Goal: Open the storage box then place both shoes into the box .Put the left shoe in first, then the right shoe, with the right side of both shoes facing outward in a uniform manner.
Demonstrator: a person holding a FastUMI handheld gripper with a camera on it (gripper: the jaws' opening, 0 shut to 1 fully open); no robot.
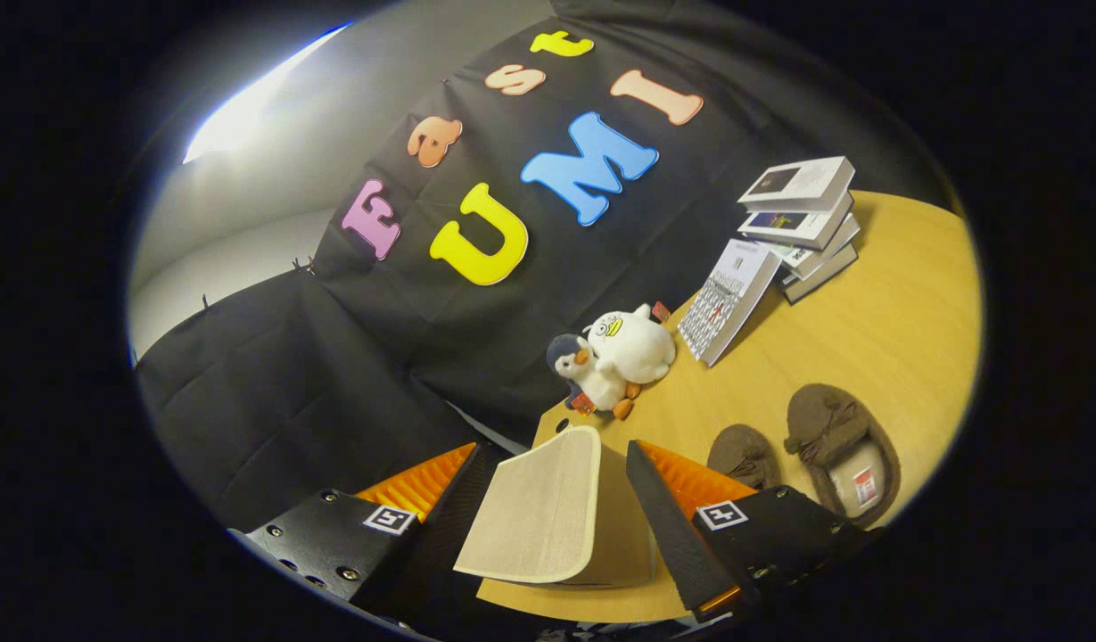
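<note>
A beige fabric lid flap (548, 517) of the storage box stands raised between my fingers, its woven face toward me; the box body under it is hidden. My gripper (556, 450) is open, its fingers on either side of the flap and not pressing on it. Two brown fuzzy moccasin slippers lie on the wooden table (904, 312) beyond my right finger. The farther slipper (837, 446) shows its opening and insole. The nearer slipper (742, 455) is partly hidden behind my right finger (663, 508).
Two plush toys, a white duck (632, 343) and a small penguin (588, 374), sit at the table's back edge against the black cloth wall. A book (726, 303) leans on a stack of books (802, 223) farther back. The table edge runs just left of the flap.
</note>
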